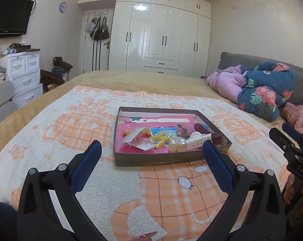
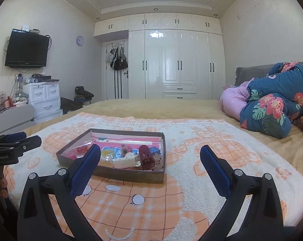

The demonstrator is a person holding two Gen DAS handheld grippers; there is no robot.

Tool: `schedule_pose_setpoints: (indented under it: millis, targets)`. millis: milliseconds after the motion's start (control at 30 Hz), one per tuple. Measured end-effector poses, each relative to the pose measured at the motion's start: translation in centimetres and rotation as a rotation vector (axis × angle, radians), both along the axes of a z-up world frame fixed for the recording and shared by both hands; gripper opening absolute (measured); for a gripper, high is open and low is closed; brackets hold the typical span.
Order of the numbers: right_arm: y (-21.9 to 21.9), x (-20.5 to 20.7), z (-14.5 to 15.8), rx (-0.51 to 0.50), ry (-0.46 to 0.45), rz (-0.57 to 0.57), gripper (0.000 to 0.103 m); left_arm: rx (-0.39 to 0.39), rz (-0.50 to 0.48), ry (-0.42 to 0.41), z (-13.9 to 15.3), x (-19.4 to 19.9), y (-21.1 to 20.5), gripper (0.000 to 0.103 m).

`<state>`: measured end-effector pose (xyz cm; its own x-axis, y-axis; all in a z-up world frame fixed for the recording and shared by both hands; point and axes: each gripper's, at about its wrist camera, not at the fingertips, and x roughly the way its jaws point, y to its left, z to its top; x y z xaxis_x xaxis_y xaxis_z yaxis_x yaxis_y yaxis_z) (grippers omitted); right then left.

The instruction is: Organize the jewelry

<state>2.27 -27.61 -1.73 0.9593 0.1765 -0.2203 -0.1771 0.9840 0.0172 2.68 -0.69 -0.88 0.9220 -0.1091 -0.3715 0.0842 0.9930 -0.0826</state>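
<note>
A bed [image 1: 131,80] fills both views, with an orange-and-white blanket [image 1: 75,120] spread over it. On the blanket sits a shallow brown box [image 1: 161,159] holding hair clips, beads and small bags on a pink lining. A white claw clip [image 2: 124,161] lies beside a maroon clip [image 2: 146,156] near its front wall. The left gripper [image 1: 151,150] and right gripper [image 2: 150,153] hover before the box, jaws spread wide, holding nothing.
</note>
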Motion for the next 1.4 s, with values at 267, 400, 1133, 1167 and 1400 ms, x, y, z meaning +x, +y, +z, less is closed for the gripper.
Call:
schedule_pose_setpoints:
  millis: [267,400,1133,1167,1400]
  targets:
    - [0.6,-0.1,-0.5,-0.013,0.019,0.016,0.097,-0.001,0.009,-0.001,0.0,0.0,0.0,0.092]
    - [0.6,-0.3,-0.6,-0.011,0.013,0.018,0.097,-0.002,0.016,0.001,-0.1,0.1,0.1,0.092]
    - [1.4,-0.6,-2.2,-0.016,0.031,0.035,0.097,0.018,0.016,-0.007,-1.3,-0.3,-0.5,0.092]
    - [1.4,-0.6,-2.2,-0.016,0.03,0.035,0.097,0.017,0.016,-0.007,-1.3,-0.3,-0.5,0.092]
    - [1.4,-0.7,-2.3,-0.02,0.034,0.037,0.097,0.017,0.016,-0.007,-1.3,-0.3,-0.4,0.092]
